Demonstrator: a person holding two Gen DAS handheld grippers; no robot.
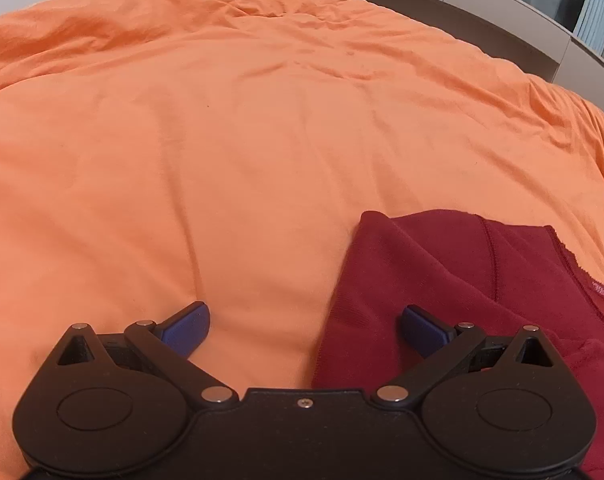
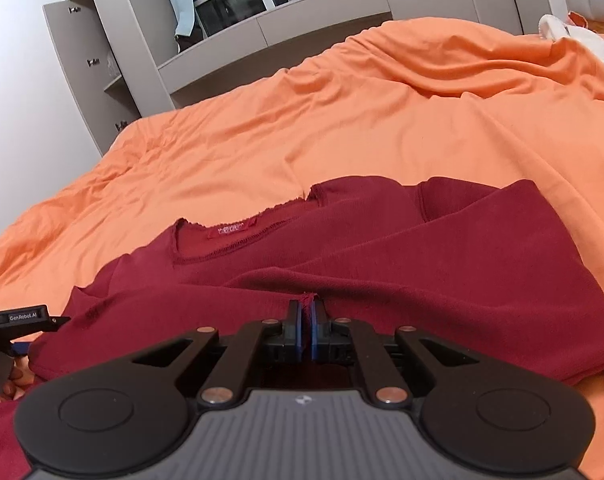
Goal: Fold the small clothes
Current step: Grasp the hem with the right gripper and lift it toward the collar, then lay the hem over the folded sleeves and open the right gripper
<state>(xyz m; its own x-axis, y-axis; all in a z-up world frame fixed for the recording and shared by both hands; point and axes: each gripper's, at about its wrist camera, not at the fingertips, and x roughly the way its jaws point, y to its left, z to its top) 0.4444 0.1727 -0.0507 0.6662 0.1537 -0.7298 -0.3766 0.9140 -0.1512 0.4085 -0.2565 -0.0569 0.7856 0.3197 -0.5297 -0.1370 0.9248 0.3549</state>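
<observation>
Orange bedsheet (image 2: 382, 128), rumpled, carries a dark red knit top (image 2: 442, 248) laid flat at my near edge. My right gripper (image 2: 306, 320) pinches its hem fold, ready to lift; my left gripper (image 1: 305, 326) gapes wide astride its side edge, holding nothing.

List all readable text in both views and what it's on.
"GenRobot.AI": white print on the black body of the left gripper, seen at the left edge of the right wrist view.
Neck label of the dark red top: pale lettering on red, too blurred to read.
Small emblem on the right gripper's grey housing: a logo mark, no letters.
Left wrist view: no readable text.
</observation>
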